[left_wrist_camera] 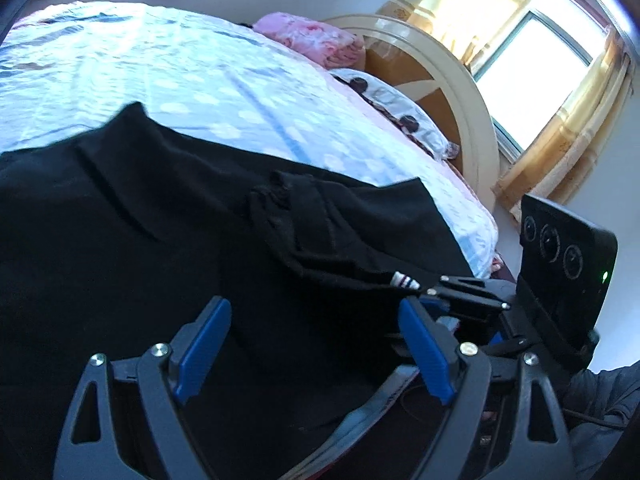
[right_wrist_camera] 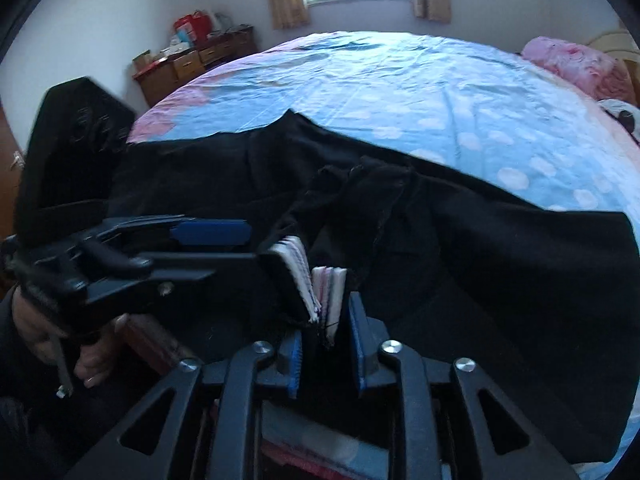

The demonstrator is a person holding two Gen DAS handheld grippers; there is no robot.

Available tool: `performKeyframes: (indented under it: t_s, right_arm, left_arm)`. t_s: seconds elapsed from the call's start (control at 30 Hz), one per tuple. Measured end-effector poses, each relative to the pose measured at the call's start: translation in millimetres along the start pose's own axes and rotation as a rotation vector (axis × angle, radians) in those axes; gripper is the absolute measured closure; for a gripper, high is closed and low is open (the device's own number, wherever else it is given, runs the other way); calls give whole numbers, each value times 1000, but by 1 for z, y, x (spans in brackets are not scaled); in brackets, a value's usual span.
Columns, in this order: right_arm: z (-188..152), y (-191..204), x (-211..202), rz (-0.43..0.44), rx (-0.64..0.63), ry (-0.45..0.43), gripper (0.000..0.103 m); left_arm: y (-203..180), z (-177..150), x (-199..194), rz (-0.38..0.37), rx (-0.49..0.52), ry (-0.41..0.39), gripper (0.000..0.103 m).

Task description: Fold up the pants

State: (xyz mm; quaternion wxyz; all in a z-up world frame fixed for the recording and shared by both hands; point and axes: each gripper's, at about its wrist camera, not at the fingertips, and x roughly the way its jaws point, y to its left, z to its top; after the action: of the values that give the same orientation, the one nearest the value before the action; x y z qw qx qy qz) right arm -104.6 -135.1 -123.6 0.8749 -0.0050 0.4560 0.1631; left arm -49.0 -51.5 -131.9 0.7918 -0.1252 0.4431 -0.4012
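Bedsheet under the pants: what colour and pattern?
Light blue bedsheet with white spots, pink at the edges; clearest in the right wrist view.

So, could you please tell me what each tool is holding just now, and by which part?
The right tool pinches the black pants at their striped white waistband edge. The left tool is open over the pants, holding nothing.

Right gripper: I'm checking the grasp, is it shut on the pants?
Shut on them: right gripper pinches the pants at their striped waistband between its blue pads.
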Motion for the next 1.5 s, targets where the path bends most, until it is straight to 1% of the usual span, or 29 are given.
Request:
performKeyframes:
  t_s: [0.03,0.07,0.13,0.2,0.27,0.3,0.33,0.43,0.47,0.5,0.53,0.57,0.6,0.63,0.67,0.7,0.77,0.83,0.9,0.93,1.1,1.2,1.27,1.3,1.37,1.4,1.5]
  right_arm:
    - [-1,-3,-5,23,12,1,63]
    - [-3,-6,-10,36,22,-4,62]
    - [-10,-10,-22,23,22,-14,62]
    - [-16,-17,-37,14,16,-33,61]
    - [-21,-24,-52,13,26,-64,61]
    - [-24,-29,-58,13,41,-82,61]
    - [-25,-32,-63,9,55,-94,61]
    - [-28,-47,-70,21,135,-144,61]
    - [-27,-52,-69,33,163,-153,61]
    - [-28,-57,-71,44,196,-162,61]
    - [-28,-60,-71,47,217,-169,61]
    - [-28,-61,-72,47,227,-176,61]
    - [-29,-63,-73,45,235,-187,61]
    - [-29,-64,-75,43,240,-197,61]
    - [-30,-66,-77,40,245,-210,61]
    - [-31,-68,-79,40,252,-219,61]
    - [-31,-73,-84,33,274,-241,61]
    - [-31,-79,-88,28,299,-263,61]
    - [-32,-82,-91,32,317,-278,61]
    - [-32,-83,-89,35,319,-277,60]
    - [-35,-85,-79,46,332,-245,59]
    - [-36,-83,-78,44,322,-238,59]
    - [-35,-81,-78,33,299,-237,59]
    - [-35,-81,-75,25,293,-223,59]
    - [-38,-83,-66,15,301,-190,59]
    - [-39,-85,-63,17,317,-174,59]
    - [-39,-82,-72,33,308,-213,59]
  left_arm:
    - [-2,1,3,-12,-2,8,15]
    - [-5,2,6,-29,-3,17,15]
    - [-10,4,8,-44,-5,21,15]
    - [-14,7,9,-44,-4,24,15]
    - [-15,11,5,-41,-3,11,15]
    - [-15,14,6,-34,-12,12,14]
    - [-13,15,9,-29,-22,24,11]
    - [-10,18,23,-14,-47,71,11]
    - [-11,20,26,-16,-47,66,11]
    - [-13,20,27,-11,-36,63,15]
    - [-18,21,30,23,-6,64,34]
    - [-21,21,34,56,19,78,47]
    - [-23,21,38,84,35,91,68]
    - [-24,20,40,123,53,89,78]
    - [-25,19,40,135,68,86,85]
    - [-26,18,38,138,81,83,94]
    - [-25,17,29,138,79,61,96]
    - [-27,15,17,150,103,39,96]
    - [-25,13,10,154,108,34,96]
    - [-22,12,7,164,103,35,96]
    - [-9,7,7,164,65,41,96]
    - [-7,8,6,173,66,30,96]
    - [-5,6,11,181,70,39,96]
    - [-2,5,14,186,65,45,95]
    - [0,6,10,163,53,32,95]
    - [-1,7,6,164,56,23,95]
    - [4,11,-8,184,57,-10,95]
